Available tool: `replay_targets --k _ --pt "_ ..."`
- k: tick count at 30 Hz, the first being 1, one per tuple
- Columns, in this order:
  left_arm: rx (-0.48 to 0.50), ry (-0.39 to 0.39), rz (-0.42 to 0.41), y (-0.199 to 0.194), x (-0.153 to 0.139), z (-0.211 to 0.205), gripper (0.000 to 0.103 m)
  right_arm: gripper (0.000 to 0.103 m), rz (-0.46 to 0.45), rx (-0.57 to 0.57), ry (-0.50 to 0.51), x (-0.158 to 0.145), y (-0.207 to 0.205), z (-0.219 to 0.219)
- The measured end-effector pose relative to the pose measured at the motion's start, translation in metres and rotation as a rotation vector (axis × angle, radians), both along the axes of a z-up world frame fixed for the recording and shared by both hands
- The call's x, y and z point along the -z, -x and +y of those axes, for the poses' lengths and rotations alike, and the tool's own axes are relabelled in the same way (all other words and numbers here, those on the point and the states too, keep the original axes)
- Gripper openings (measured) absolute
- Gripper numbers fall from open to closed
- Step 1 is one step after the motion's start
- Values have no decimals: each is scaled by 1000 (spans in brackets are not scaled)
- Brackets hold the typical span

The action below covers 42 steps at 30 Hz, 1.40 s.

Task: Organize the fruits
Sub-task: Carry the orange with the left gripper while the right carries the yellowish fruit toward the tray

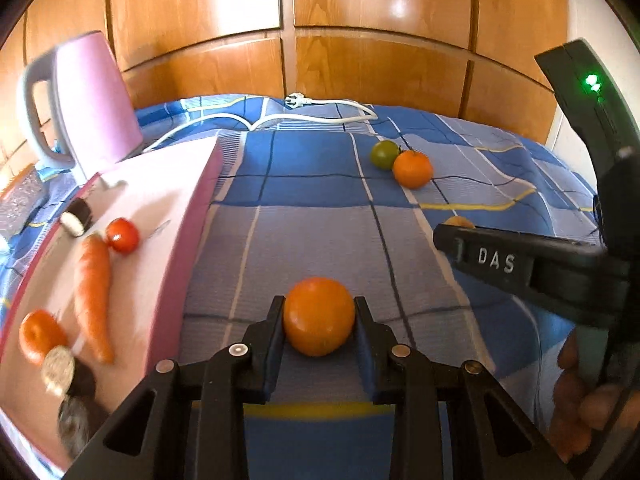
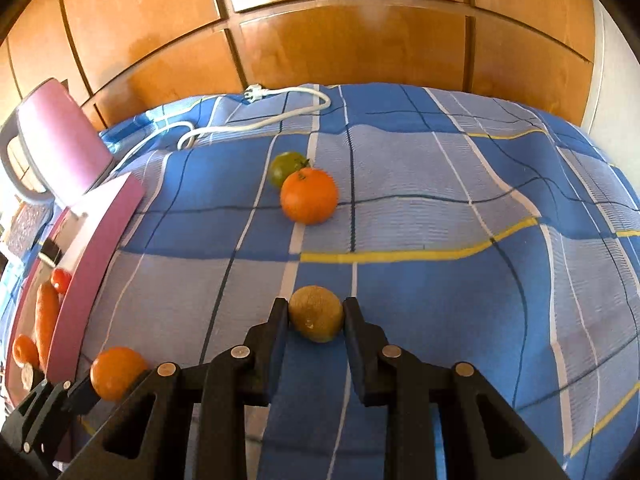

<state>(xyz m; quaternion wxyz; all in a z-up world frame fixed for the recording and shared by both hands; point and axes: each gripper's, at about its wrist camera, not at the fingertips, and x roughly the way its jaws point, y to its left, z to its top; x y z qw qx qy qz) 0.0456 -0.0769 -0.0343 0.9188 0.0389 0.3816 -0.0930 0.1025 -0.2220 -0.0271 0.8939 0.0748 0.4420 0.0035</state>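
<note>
Tray [image 1: 168, 216] left of cloth [image 1: 312, 184]; carrot [image 1: 93, 296] on tray; kettle [image 1: 94, 100] behind tray.

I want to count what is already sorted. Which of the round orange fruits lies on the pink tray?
The small orange fruit on the pink tray, beside the carrot. One other is between the left tongs; another lies on the blue cloth.

Three orange fruits: one [image 1: 319, 316], two [image 1: 413, 168], three [image 1: 39, 335]. One green fruit [image 1: 386, 154], one kiwi [image 2: 316, 318], one carrot [image 1: 93, 293], one red tomato [image 1: 122, 235], one pink kettle [image 1: 90, 100].
</note>
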Motion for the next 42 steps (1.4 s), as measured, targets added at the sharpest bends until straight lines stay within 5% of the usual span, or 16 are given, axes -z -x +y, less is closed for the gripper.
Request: replay_targets --k 12,19,27,42 --pt "-24 85 -47 34 -12 19 32 27 -1 -6 -40 -5 34 8" --pt "-77 130 -88 37 -22 33 32 27 -136 -68 -2 -25 51 23" --pt "-121 128 -128 42 -27 39 32 27 -163 -101 37 -26 54 35" --pt "-208 130 -141 40 -24 51 32 27 -144 44 -25 -21 46 5"
